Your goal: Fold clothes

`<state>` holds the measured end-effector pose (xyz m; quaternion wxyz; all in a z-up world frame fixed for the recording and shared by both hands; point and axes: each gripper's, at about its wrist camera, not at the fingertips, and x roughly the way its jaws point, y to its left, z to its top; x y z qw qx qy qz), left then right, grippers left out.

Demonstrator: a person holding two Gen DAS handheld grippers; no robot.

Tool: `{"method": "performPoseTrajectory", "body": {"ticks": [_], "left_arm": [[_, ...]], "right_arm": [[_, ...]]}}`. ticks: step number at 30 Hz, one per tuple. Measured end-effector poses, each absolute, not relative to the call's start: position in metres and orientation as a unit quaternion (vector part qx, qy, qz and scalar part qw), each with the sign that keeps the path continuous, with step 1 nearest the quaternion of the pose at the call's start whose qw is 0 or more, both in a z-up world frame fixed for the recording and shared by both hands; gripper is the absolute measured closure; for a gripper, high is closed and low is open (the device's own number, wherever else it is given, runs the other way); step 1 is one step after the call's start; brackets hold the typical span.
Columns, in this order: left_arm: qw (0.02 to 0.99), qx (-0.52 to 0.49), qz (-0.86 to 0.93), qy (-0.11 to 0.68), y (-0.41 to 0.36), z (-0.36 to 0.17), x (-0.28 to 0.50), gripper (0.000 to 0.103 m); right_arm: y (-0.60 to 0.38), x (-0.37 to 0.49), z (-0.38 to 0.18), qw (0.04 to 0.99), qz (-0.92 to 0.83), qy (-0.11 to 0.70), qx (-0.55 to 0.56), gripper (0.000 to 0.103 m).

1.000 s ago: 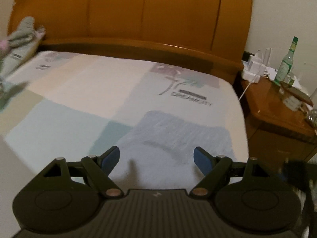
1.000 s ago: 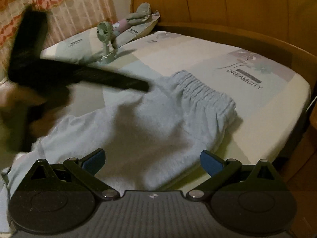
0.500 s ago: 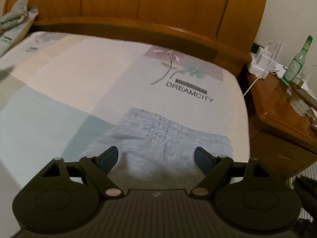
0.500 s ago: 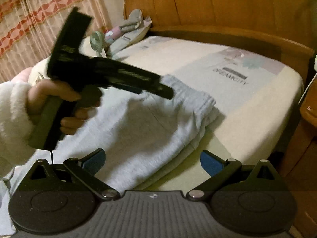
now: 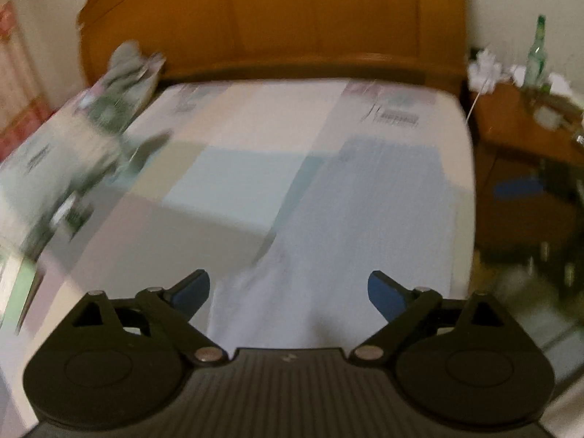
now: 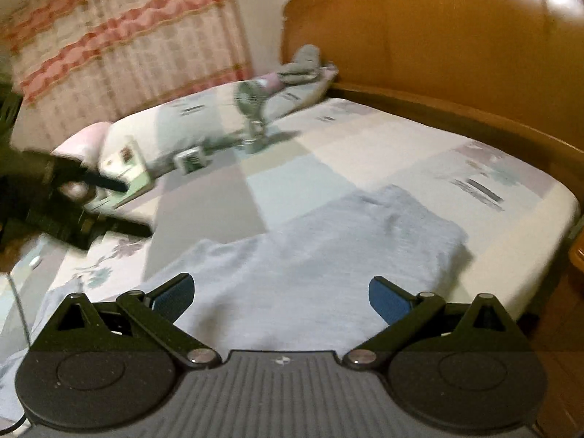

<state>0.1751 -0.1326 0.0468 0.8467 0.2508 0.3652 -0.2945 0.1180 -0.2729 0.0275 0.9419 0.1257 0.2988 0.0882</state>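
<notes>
**One pair of grey trousers on the bed, two empty grippers above it**

One garment is in view: a single pair of pale grey trousers (image 6: 328,255) lying flat on the patchwork bedsheet (image 6: 310,146), along the side of the bed nearest the bedside table (image 5: 511,127). The waist end points toward the wooden headboard (image 5: 292,18); the leg ends run out of the picture at the lower left of the right wrist view.

There are two grippers. The left gripper (image 5: 288,292) has its jaws spread wide with nothing between them, above the trousers. The right gripper (image 6: 281,294) is likewise spread wide and holds nothing.

One small fan (image 6: 252,109) stands near one pillow (image 6: 175,124), and one green bottle (image 5: 538,54) stands on the bedside table. Motion blur smears both views: the print on the sheet is unreadable, and the small items near the pillow cannot be identified. In the right wrist view, the left gripper appears only as a dark smear at the left edge.
</notes>
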Motion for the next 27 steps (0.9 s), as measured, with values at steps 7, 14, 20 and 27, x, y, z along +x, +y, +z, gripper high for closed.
{"method": "performPoseTrajectory", "body": {"ticks": [7, 14, 20, 27], "left_arm": [[0.846, 0.255, -0.238, 0.404, -0.069, -0.036, 0.116, 0.010], [0.839, 0.184, -0.249, 0.447, -0.031, -0.088, 0.086, 0.010], [0.849, 0.101, -0.228, 0.466, 0.006, -0.087, 0.078, 0.010], [0.864, 0.066, -0.206, 0.455, 0.034, -0.064, 0.071, 0.009]], "right_arm": [[-0.207, 0.145, 0.004, 0.918, 0.138, 0.368, 0.047, 0.000], [-0.157, 0.174, -0.020, 0.894, 0.150, 0.422, 0.017, 0.000], [-0.116, 0.183, -0.035, 0.879, 0.174, 0.443, -0.020, 0.000], [-0.093, 0.166, -0.067, 0.880, 0.166, 0.432, -0.101, 0.000]]}}
